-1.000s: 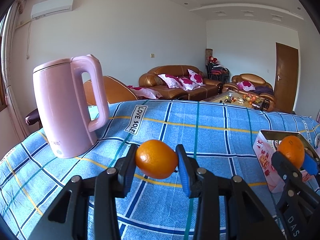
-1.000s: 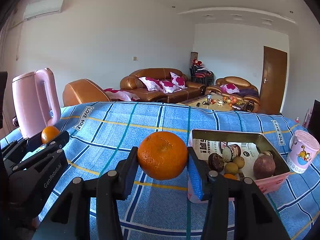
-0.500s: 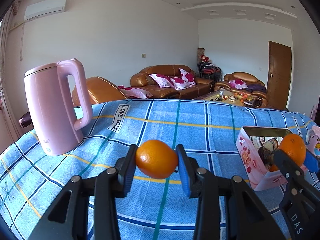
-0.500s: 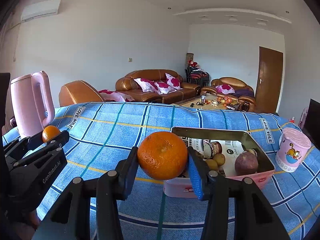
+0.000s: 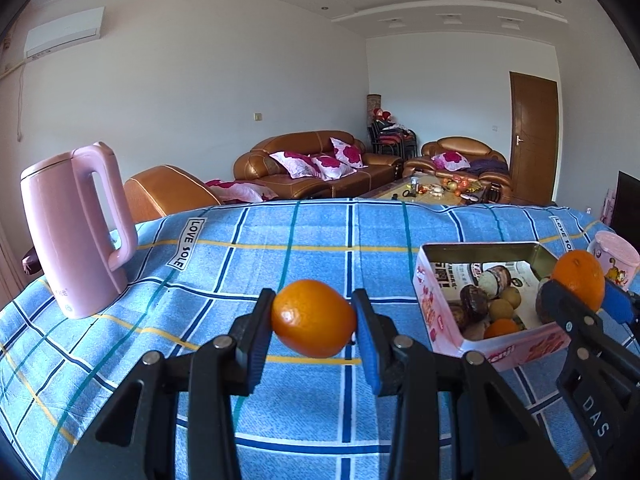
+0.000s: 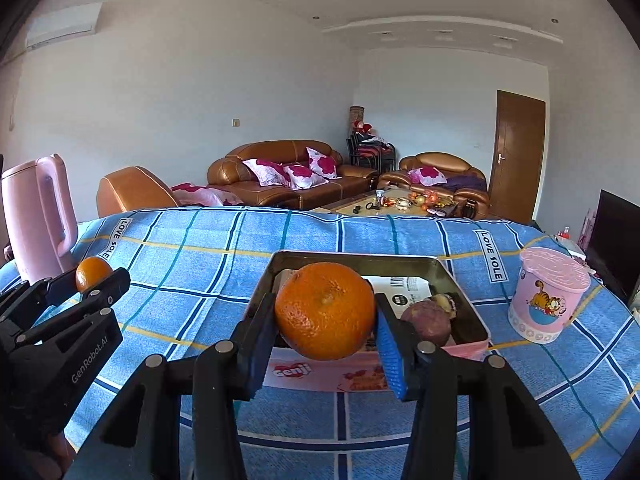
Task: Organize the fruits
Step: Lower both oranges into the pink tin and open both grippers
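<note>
My left gripper point(image 5: 314, 320) is shut on a small orange point(image 5: 313, 317) and holds it above the blue checked tablecloth, left of the pink tin box point(image 5: 496, 344). My right gripper point(image 6: 326, 320) is shut on a larger orange point(image 6: 325, 311) and holds it over the near edge of the same box point(image 6: 328, 372). The box holds several fruits, among them a purple one point(image 6: 426, 320) and a small orange one point(image 5: 502, 327). In the left wrist view the right gripper point(image 5: 580, 286) shows with its orange point(image 5: 578, 272) over the box. In the right wrist view the left gripper point(image 6: 94, 280) shows with its orange point(image 6: 93, 273).
A tall pink kettle point(image 5: 76, 232) stands at the table's far left. A pink lidded cup with a cartoon cat point(image 6: 550, 300) stands right of the box. Behind the table are brown leather sofas point(image 5: 320, 168) and a coffee table.
Both grippers have moved right with their oranges. The box has come closer to the left gripper, and the right gripper's orange is now over the box's near edge.
</note>
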Demonstrator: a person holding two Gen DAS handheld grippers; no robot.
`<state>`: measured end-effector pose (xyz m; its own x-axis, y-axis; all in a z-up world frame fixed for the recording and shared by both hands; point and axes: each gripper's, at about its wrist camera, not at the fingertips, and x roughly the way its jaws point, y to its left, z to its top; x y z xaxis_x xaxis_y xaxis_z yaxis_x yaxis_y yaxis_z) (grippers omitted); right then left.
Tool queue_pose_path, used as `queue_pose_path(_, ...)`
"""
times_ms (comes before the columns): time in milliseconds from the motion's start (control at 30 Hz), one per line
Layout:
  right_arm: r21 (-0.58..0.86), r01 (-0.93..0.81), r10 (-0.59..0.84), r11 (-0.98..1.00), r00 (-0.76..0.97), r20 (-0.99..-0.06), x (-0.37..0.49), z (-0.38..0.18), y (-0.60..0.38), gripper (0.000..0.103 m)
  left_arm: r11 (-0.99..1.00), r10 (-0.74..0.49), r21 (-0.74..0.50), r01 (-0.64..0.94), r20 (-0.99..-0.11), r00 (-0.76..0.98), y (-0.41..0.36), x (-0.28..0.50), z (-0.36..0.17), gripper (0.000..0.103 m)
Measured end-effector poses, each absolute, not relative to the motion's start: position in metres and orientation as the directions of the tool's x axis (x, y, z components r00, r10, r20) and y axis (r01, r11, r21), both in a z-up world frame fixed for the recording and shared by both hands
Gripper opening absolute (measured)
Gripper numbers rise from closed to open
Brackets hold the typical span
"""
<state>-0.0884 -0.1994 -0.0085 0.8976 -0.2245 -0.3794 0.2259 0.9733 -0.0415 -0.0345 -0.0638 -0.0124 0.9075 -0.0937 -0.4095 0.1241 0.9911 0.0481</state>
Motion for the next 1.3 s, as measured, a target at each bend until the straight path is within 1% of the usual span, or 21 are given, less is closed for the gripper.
queue_pose_path(200,-0.051,0.249,-0.25,0.967,0.893,-0.374,-0.093,-0.007,-0.218,0.049,0.986,-0.114,0.062,0.152,-0.408,0.906,-0.082,-0.038,-0.012,0.04)
queue_pose_path(400,-0.056,0.279,-0.279,0.959,0.886,-0.37,-0.1,-0.007,-0.238,0.049,0.983,-0.138,0.05,0.175,-0.416,0.899,-0.094,-0.04,-0.011,0.04)
queue_pose_path(767,-0.071,0.366,-0.366,0.928,0.858,-0.361,-0.112,-0.005,-0.282,0.049,0.972,-0.18,0.058,0.226,-0.426,0.886,-0.119,-0.042,-0.012,0.04)
queue_pose_path(967,-0.097,0.419,-0.425,0.903,0.835,-0.349,-0.114,-0.003,-0.299,0.049,0.954,-0.237,0.065,0.292,-0.431,0.871,-0.149,-0.044,-0.012,0.04)
queue_pose_path(1300,-0.128,0.474,-0.488,0.871,0.805,-0.337,-0.108,-0.001,-0.313,0.049,0.928,-0.323,0.03,0.37,-0.428,0.844,-0.195,-0.03,-0.009,0.04)
